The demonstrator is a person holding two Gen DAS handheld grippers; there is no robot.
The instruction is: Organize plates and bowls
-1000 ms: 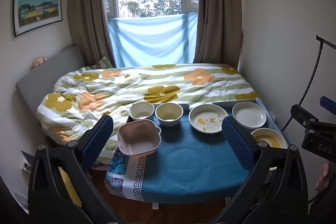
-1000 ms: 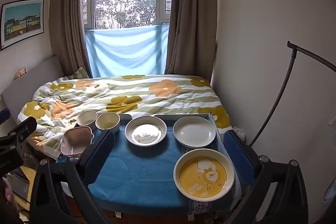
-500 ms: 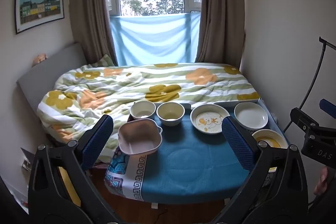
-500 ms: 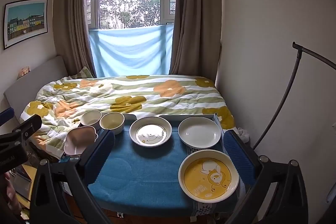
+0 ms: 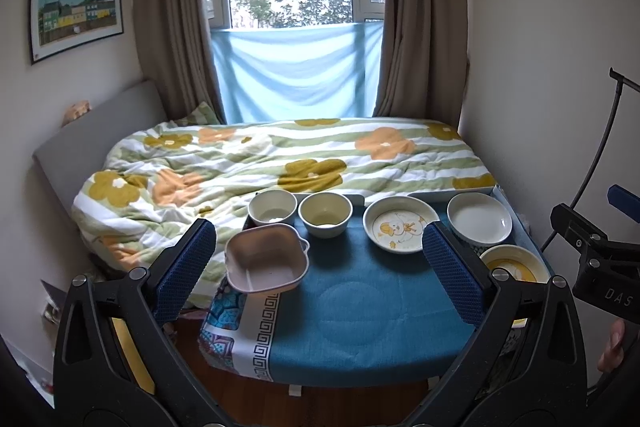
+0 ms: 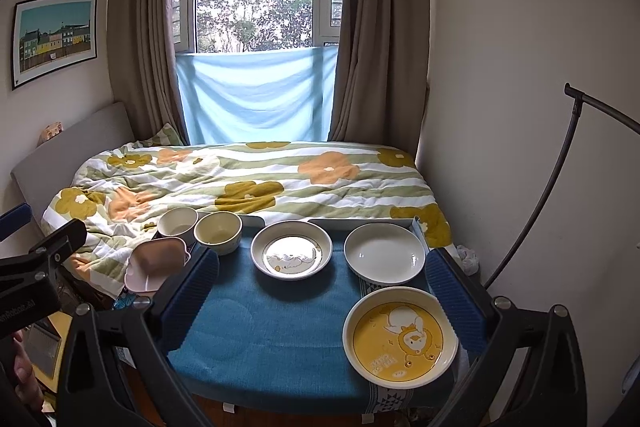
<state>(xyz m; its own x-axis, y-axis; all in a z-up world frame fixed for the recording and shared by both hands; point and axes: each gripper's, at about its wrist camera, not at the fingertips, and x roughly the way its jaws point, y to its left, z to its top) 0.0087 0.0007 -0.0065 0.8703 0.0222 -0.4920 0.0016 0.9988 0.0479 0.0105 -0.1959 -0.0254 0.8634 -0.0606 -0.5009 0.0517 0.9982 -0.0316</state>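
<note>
Bowls (image 5: 325,214) unmoved; both cameras nearer.

square bowl (image 5: 265,264): pale pink
tablecloth (image 5: 360,303): teal, key-pattern border
plate (image 6: 400,338): yellow, cartoon bear printed
plain plate (image 6: 385,253): white
quilt (image 5: 248,163): green-striped, orange and mustard flowers

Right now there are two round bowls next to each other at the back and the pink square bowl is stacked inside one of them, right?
Not quite. The pink square bowl sits by itself on the table corner, in front of the two round bowls, not inside one. The left wrist view shows it.
</note>
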